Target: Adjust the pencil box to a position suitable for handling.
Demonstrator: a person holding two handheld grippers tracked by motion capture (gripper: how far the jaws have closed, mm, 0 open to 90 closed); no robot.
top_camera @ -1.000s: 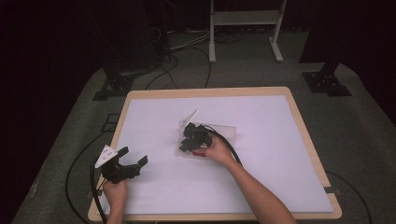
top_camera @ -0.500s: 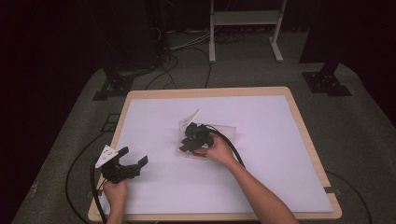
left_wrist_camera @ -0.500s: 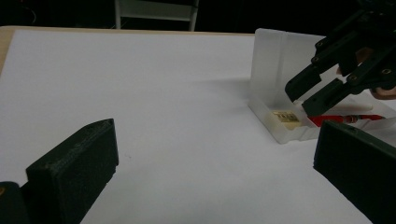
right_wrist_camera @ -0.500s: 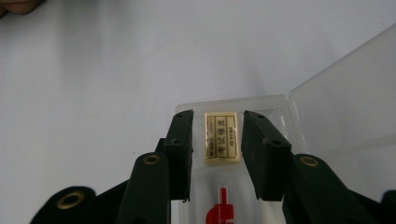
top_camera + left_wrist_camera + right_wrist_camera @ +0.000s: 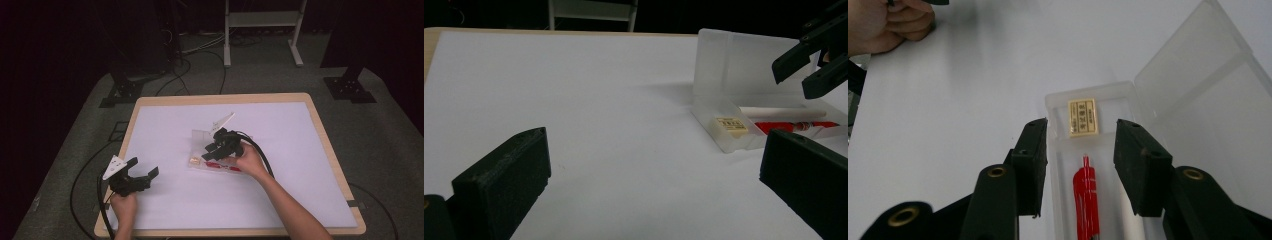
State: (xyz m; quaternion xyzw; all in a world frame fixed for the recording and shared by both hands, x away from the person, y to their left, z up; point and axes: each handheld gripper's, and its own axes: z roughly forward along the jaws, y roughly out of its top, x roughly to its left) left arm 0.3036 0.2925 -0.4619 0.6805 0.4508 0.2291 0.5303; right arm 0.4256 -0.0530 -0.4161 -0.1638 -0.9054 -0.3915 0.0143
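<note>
Right gripper view: right hand-held gripper [image 5: 1080, 167], jaws just widening, empty, hovering over red pen [image 5: 1087, 200] lying in translucent plastic case [image 5: 1198, 100]; lifting clear straight advisable.

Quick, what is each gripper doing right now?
Left gripper: open, holding nothing.
Right gripper: open above the red pen in the case; its jaws have just been opening.
</note>
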